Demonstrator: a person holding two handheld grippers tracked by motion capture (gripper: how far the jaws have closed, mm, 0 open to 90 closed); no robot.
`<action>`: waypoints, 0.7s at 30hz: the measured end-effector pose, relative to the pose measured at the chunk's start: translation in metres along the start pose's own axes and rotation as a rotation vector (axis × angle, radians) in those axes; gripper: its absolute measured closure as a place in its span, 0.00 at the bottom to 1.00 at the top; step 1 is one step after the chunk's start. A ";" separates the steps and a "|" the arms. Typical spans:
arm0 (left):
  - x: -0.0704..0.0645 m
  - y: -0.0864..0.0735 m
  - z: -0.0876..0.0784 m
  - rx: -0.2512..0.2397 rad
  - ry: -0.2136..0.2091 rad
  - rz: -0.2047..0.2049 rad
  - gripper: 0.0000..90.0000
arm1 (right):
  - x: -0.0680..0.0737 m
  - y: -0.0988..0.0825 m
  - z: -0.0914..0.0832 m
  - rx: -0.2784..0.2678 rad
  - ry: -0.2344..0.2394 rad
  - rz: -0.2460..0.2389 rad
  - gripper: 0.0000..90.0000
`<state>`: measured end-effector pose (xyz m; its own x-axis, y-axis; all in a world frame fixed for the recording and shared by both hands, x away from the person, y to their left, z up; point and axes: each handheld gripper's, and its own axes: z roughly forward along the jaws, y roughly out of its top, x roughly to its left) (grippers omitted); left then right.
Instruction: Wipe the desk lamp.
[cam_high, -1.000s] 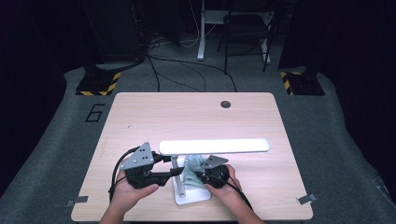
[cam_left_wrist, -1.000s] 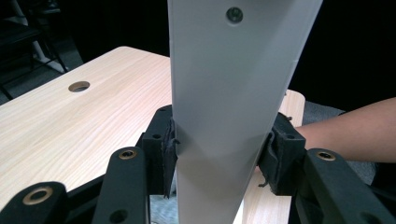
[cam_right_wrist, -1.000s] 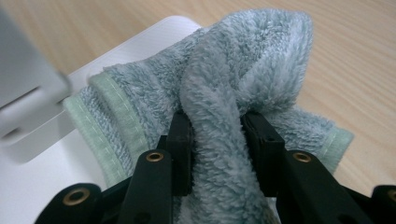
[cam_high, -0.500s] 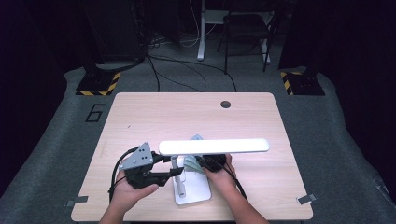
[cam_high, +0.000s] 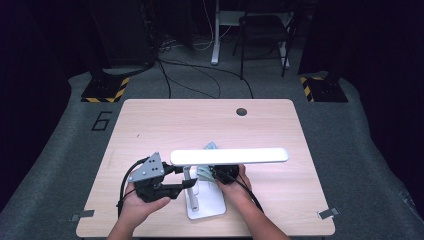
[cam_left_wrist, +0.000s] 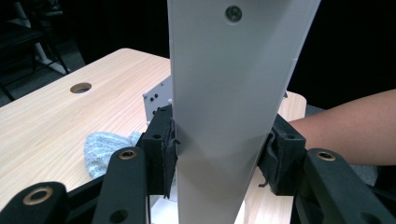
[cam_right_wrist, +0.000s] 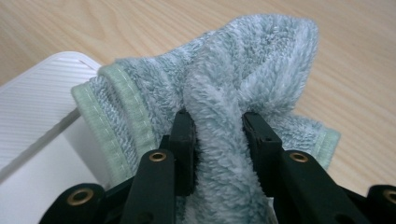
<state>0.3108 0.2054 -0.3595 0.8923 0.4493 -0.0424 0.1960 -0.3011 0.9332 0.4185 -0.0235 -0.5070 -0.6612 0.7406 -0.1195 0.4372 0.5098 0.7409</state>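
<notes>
Two tools: lamp (cam_left_wrist: 224, 93) clamped, towel (cam_right_wrist: 243, 93) pinched.

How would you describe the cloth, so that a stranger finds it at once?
On the wooden table, find the white desk lamp near the front edge. Beside its base, the right gripper pinches a towel: the only soft, fluffy, pale green thing there.

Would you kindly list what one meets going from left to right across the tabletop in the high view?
Left gripper clamped on the lamp's upright post → white lamp base → right gripper pinching the pale green cloth → far end of the lit lamp bar.
</notes>
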 end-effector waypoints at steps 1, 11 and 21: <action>0.000 0.000 0.000 0.000 0.003 0.001 0.59 | -0.001 0.000 0.000 -0.006 0.014 0.016 0.76; 0.000 0.000 0.000 -0.003 0.012 0.007 0.59 | 0.005 -0.020 -0.021 -0.034 0.090 0.013 0.75; -0.001 -0.001 0.000 -0.002 0.014 -0.003 0.59 | 0.019 -0.047 -0.052 -0.032 0.160 -0.017 0.75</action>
<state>0.3092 0.2053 -0.3600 0.8859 0.4622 -0.0399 0.1977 -0.2983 0.9338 0.3532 -0.0561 -0.5095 -0.7583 0.6514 -0.0275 0.4068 0.5057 0.7608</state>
